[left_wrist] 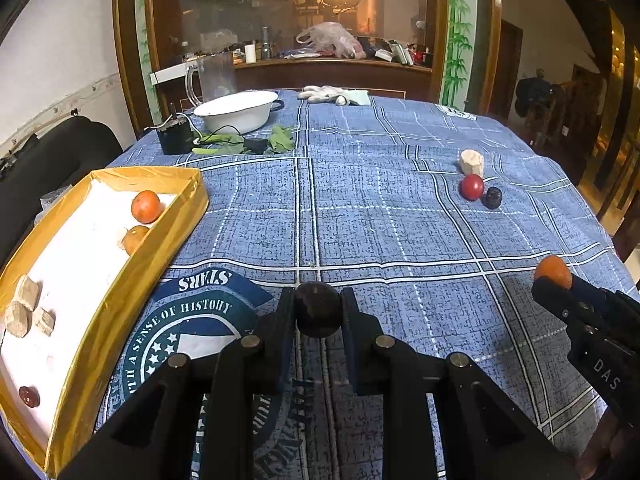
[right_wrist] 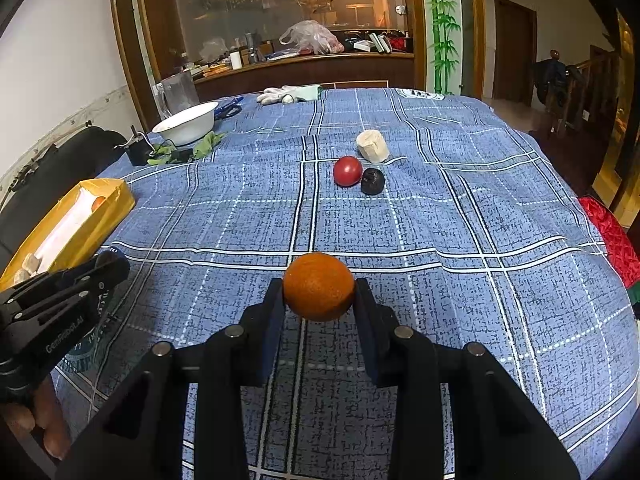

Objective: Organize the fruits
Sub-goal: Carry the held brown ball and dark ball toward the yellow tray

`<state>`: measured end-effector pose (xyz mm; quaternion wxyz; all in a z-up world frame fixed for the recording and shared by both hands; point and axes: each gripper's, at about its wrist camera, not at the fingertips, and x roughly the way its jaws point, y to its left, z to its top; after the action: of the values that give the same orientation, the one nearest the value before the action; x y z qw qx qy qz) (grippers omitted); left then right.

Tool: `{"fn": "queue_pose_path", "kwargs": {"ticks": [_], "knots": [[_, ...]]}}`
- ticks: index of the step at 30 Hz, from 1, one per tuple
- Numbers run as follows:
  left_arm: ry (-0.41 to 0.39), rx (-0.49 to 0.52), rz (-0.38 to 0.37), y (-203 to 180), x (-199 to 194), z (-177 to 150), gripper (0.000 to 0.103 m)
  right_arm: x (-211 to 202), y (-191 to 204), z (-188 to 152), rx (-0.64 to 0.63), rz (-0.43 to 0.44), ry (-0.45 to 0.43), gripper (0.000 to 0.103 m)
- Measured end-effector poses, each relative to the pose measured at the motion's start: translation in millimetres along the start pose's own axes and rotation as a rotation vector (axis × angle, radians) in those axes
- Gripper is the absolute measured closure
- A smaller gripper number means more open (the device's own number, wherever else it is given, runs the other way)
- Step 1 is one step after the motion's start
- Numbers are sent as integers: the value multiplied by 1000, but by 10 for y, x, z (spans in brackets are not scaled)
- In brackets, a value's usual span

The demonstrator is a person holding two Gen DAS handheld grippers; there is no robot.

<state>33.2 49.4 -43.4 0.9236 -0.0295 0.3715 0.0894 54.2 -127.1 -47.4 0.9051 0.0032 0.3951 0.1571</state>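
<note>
The blue checked tablecloth (left_wrist: 400, 220) carries a round printed emblem just under and to the left of the left gripper (left_wrist: 319, 310); the words "STARS" and "A SENSE OF HISTORY" can be read on it, the rest is covered by the gripper body. On the side of the right gripper (right_wrist: 319, 292), as the left wrist camera sees it, stand the letters "DAS", and on the left gripper's side, seen from the right wrist camera, "GenRobot.AI".

The left gripper is closed around a dark round fruit (left_wrist: 319, 309), which sits between its two fingers above the cloth. The right gripper clamps an orange (right_wrist: 319, 286) in the same way, to the right of the left gripper.

To the left of the left gripper lies a yellow box (left_wrist: 132, 280) with a white floor. In it are two orange fruits (left_wrist: 146, 207) near the far end, three pale beige chunks (left_wrist: 26, 306) (what they are I cannot tell) near the middle, and one small dark red fruit (left_wrist: 29, 396) at the near end.

Ahead of the right gripper, well apart from it, a red fruit (right_wrist: 347, 171) and a black fruit (right_wrist: 373, 181) lie touching on the cloth, with a pale peeled piece (right_wrist: 373, 146) just behind them. Far ahead and to the left stands a white bowl (right_wrist: 188, 122); its contents are not visible. Behind it is a clear jug (right_wrist: 176, 92), and green leaves (right_wrist: 206, 144) lie before the bowl.
</note>
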Motion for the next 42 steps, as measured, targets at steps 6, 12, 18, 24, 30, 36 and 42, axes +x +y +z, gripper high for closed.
{"fn": "queue_pose_path", "kwargs": {"ticks": [6,12,18,24,30,36,42], "knots": [[-3,-4,8,5,7,-2,82,-12,14,-1,-6,-2,-4,67],[-17,-1,12,9,-22,0,82,-14,26,-5,-12,-6,-12,67],[-39,-5,18,22,-62,3,82,-18,32,-12,-18,-9,-12,67],[-51,-15,25,40,-89,2,82,-38,42,-12,-23,-15,-20,67],[-59,-18,37,98,-151,-11,82,-58,36,-12,-23,-16,-27,67],[-80,-81,69,451,-342,17,82,-63,99,-4,-39,3,-25,67],[-100,-185,170,1075,-552,7,82,-50,426,95,-92,72,-20,67]]}}
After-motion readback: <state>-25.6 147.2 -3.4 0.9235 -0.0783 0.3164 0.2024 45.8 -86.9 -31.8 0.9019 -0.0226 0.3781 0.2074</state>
